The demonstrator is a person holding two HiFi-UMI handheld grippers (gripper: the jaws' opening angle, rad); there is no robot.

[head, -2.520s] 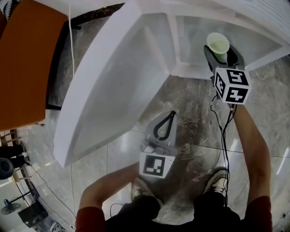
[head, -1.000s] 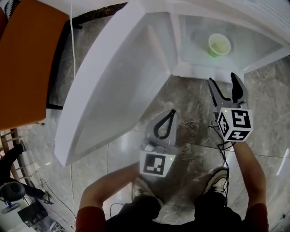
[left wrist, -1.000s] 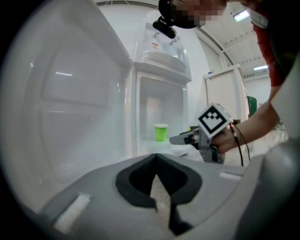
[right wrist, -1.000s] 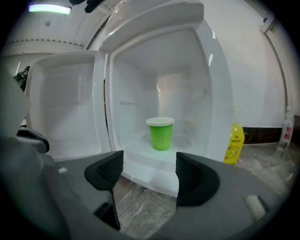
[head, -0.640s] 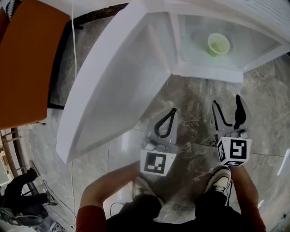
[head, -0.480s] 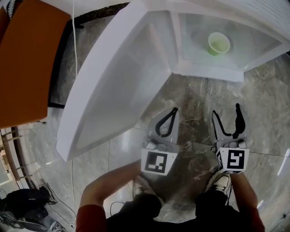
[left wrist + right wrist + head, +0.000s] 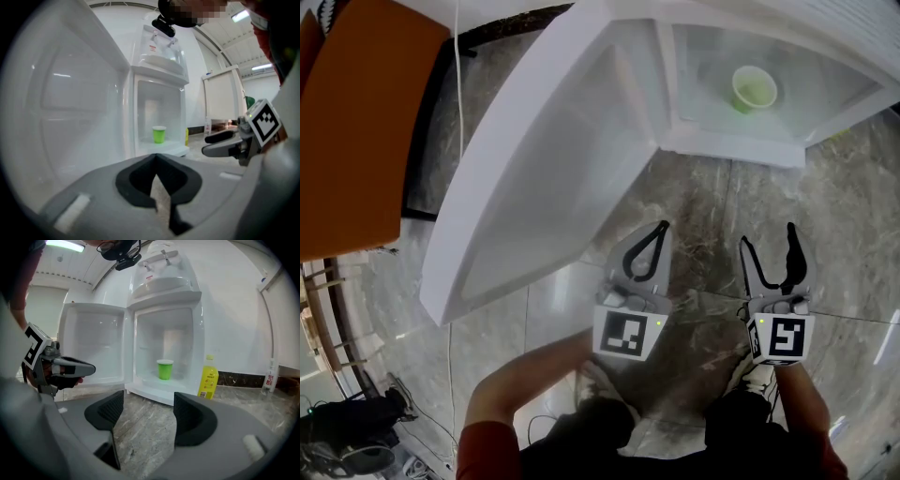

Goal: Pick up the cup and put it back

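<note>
Cup [image 7: 754, 87], green, stands upright inside the open compartment of the small white fridge [image 7: 727, 148], on its base. It's well apart from both grippers & nothing touches it. Fridge door [image 7: 534, 169] is swung wide open to the left.

L gripper [image 7: 662, 228]: jaws together, tips touching, nothing btwn them. It's held low over the stone floor [image 7: 698, 202], in front of the door.

R gripper [image 7: 768, 236]: jaws apart, nothing btwn them; only floor shows in the gap. It's held just beside the L one, in front of the fridge opening, pointing toward the cup.

Yellow bottle [image 7: 207, 377] stands on the floor just right of the fridge, by the wall. Orange panel [image 7: 347, 131] sits at far left in head view. Person's arms reach to both grippers from the bottom edge.
</note>
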